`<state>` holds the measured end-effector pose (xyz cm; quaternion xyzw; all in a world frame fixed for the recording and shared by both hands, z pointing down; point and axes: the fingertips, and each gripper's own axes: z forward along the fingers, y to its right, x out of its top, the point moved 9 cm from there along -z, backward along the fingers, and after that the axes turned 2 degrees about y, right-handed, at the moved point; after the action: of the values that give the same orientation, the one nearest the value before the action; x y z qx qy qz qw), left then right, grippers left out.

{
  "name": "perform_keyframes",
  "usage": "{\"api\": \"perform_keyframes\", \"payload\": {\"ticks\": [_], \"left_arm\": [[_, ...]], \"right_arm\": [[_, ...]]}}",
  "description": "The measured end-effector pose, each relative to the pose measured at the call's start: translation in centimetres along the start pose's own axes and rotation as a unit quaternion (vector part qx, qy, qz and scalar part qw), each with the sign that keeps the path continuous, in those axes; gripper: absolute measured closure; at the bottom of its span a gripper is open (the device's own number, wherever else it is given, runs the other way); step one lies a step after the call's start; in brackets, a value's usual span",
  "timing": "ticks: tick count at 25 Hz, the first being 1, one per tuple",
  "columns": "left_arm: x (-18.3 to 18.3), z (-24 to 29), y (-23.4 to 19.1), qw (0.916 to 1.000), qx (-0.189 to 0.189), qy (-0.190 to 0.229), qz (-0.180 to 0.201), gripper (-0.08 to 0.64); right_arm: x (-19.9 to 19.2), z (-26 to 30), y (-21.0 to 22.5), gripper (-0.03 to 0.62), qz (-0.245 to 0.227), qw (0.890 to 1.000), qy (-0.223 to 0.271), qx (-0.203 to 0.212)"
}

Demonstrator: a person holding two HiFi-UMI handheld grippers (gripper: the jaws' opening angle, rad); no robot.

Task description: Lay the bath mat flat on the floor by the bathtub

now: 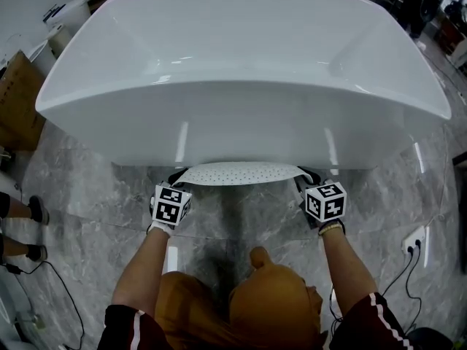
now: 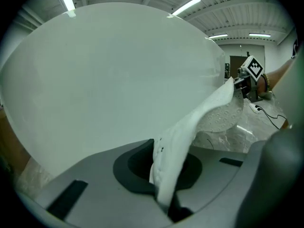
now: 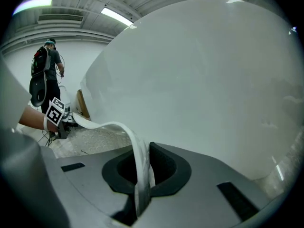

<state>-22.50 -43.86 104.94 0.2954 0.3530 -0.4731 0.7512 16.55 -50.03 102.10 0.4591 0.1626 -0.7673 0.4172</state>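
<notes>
Just off the near wall of the bathtub [image 1: 241, 71] I hold the bath mat [image 1: 239, 173] taut above the floor [image 1: 241, 221] — left gripper [image 1: 177, 178] and right gripper [image 1: 303, 175] each clamped on an end — so I'd lower both evenly, keeping it level and unwrinkled.

In the head view the bathtub [image 1: 241, 57] overhangs the far edge of the bath mat [image 1: 239, 173], so only a near strip shows. The mat's two ends vanish behind the marker cubes [image 1: 171, 204], which in that view also cover the jaws of the left gripper [image 2: 164, 196] and right gripper [image 3: 138, 194]. At the floor's left edge, a bystander's shoes [image 1: 35, 211] and a cardboard box [image 1: 18, 100] are cut off.
</notes>
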Motion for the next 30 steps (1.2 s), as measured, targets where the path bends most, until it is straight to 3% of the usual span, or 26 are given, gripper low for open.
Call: {"api": "perform_keyframes", "payload": {"ticks": [4, 12, 18, 20, 24, 30], "left_arm": [[-1.1, -0.9, 0.6, 0.9998, -0.012, -0.007, 0.016, 0.535], [-2.4, -3.3, 0.6, 0.9986, 0.002, -0.028, 0.045, 0.534], [-2.5, -4.1, -0.9, 0.9964, 0.038, -0.040, 0.065, 0.534], [-2.3, -4.2, -1.2, 0.9941, 0.046, -0.045, 0.088, 0.534], [-3.3, -4.4, -0.8, 0.9910, 0.028, -0.062, 0.115, 0.534], [-7.5, -4.8, 1.7, 0.9923, -0.018, -0.071, 0.100, 0.534]], "right_arm": [[-1.5, -1.2, -1.0, 0.558, 0.003, 1.000, -0.024, 0.002], [-6.6, -2.7, -5.4, 0.558, 0.031, 0.996, -0.084, 0.026], [-10.0, -1.5, -8.9, 0.558, 0.039, 0.988, -0.135, 0.058], [-10.8, -0.9, -9.6, 0.559, 0.042, 0.986, -0.150, 0.061], [-11.7, -0.4, -9.6, 0.560, 0.038, 0.985, -0.164, 0.049], [-11.1, -0.2, -7.0, 0.558, -0.013, 0.986, -0.167, 0.007]]}}
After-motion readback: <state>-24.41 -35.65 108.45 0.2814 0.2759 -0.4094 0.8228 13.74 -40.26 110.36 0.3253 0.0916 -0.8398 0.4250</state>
